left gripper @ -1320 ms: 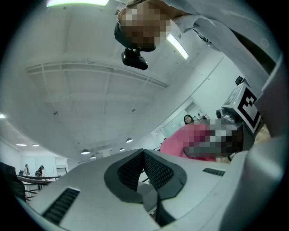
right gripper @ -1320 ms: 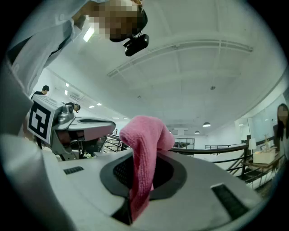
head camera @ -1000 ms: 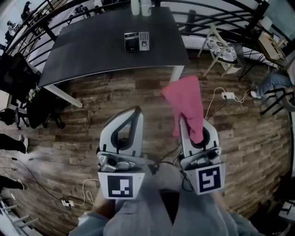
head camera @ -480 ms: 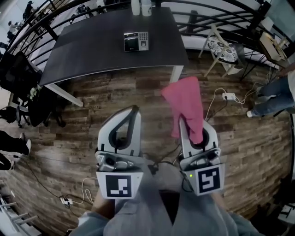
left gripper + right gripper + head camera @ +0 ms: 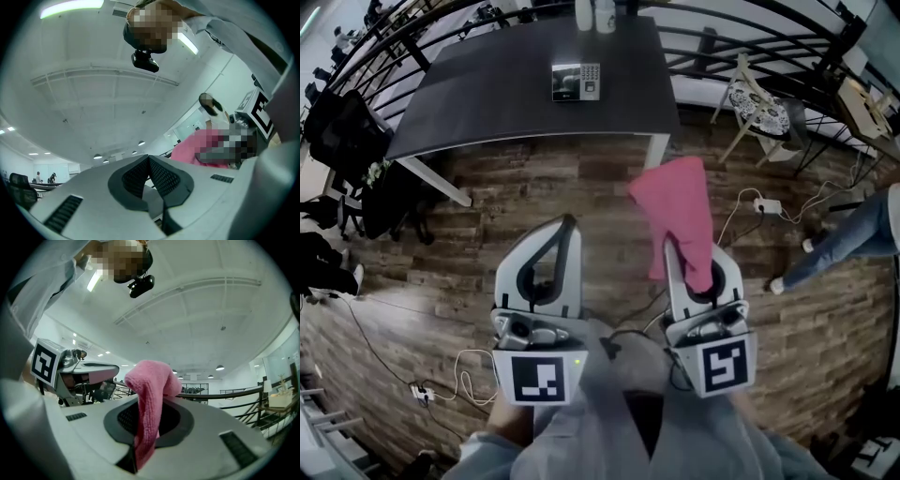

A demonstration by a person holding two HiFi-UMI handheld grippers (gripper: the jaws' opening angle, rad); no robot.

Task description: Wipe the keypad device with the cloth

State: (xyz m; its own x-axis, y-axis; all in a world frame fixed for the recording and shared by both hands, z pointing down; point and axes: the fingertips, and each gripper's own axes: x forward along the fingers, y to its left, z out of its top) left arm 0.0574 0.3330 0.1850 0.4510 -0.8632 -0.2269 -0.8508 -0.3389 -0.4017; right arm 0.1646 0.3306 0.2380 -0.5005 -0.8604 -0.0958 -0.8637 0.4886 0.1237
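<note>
At the lower right of the head view, we are pinching the cloth (image 5: 677, 211) in the right gripper (image 5: 684, 255). Its jaws are pressing together on one end, and the rest is standing out past the tips as a loose pink flap. At the lower left, the left gripper (image 5: 566, 223) is carrying nothing, and its jaws are pressed together.

The keypad (image 5: 577, 82) is lying flat on the dark table (image 5: 487, 103) at the upper middle of the frame. It is well apart from both grippers, with wooden floor between. So, in our judgement, we are only approaching and no wiping is happening yet.

To do this step well, we are planning to bring the right gripper above the keypad. We are then lowering it until the free flap, not the hard jaws, is touching the face, and sweeping with light pressure. The keypad is probably light and may slide, so the left gripper could be steadying its edge.
</note>
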